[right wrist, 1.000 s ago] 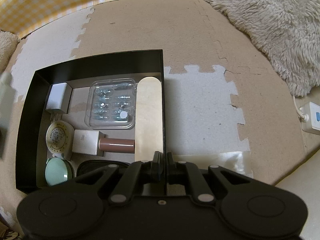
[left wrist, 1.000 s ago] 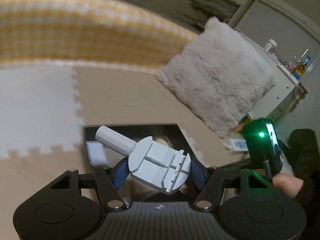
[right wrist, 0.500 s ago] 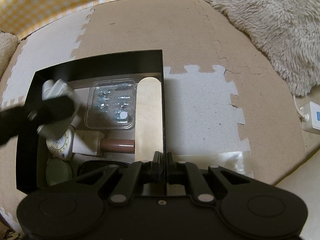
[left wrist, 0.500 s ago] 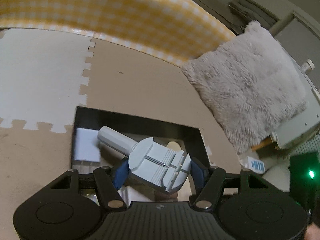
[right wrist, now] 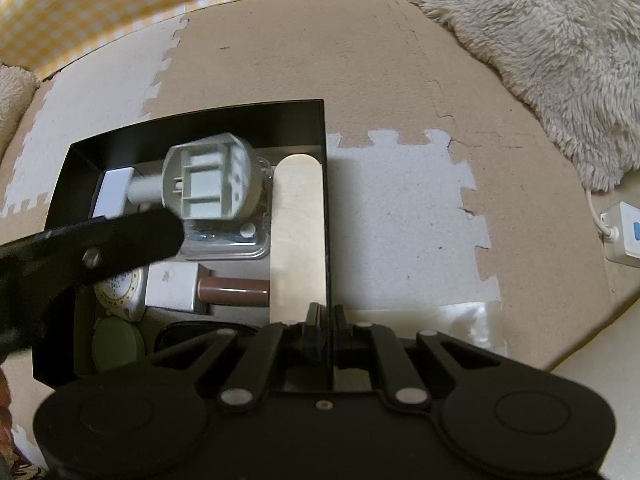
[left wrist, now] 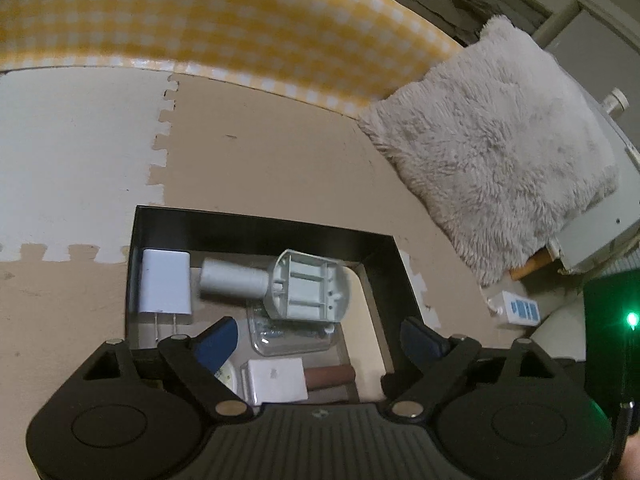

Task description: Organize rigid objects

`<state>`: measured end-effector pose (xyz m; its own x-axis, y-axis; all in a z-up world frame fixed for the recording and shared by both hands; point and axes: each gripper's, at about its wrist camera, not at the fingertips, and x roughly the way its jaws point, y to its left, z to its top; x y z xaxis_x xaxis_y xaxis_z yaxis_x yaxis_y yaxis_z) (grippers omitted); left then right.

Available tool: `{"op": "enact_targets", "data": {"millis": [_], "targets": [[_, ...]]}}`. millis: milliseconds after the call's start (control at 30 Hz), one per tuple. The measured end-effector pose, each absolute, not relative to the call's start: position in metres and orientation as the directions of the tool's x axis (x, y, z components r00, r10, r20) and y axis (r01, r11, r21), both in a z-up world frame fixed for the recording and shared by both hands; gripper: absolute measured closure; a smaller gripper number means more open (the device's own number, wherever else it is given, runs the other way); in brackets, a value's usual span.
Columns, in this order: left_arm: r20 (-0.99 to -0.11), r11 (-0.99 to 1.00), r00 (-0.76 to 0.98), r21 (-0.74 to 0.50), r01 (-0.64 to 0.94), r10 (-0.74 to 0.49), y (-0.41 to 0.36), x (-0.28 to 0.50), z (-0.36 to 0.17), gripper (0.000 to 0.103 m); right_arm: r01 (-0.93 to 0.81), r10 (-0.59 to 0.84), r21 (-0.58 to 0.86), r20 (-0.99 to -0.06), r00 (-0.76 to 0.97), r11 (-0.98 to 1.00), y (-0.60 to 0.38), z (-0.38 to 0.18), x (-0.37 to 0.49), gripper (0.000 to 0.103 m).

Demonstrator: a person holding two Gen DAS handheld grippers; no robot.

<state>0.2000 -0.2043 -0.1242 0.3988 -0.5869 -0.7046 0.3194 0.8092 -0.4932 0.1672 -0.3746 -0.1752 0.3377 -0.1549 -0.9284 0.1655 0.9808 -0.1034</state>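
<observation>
The left tool (left wrist: 320,338) has just been opening and now gapes wide with nothing between its pads. The grey gadget (left wrist: 280,284) lies underside up at the box's far end, across the clear case (right wrist: 232,240). The right tool (right wrist: 326,316) is pinched shut on the box (right wrist: 324,160) wall, likely steadying it.

No legible text, brand or number appears in either view. The round dial (right wrist: 120,292) at lower left of the right wrist frame carries a ring of marks too small to read. The white box (left wrist: 276,376) at lower centre of the left wrist frame bears a small grey emblem, indistinct. The white power strip (left wrist: 520,310) at right shows blue switches only
</observation>
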Motion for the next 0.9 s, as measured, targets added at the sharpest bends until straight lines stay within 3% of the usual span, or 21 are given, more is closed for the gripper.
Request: {"op": "enact_targets", "data": {"millis": [500, 900], "targets": [[-0.713, 0.808, 0.405, -0.409, 0.424, -0.573, -0.194, 0.171, -0.088, 0.001, 0.166, -0.154, -0.103, -0.928, 0.338, 0.981, -0.375, -0.175, 0.167, 0.096], [-0.718, 0.819, 0.426, -0.366, 0.441, -0.55, -0.173, 0.149, -0.07, 0.0, 0.165, -0.155, -0.104, -0.928, 0.339, 0.981, -0.375, -0.175, 0.167, 0.095]]}}
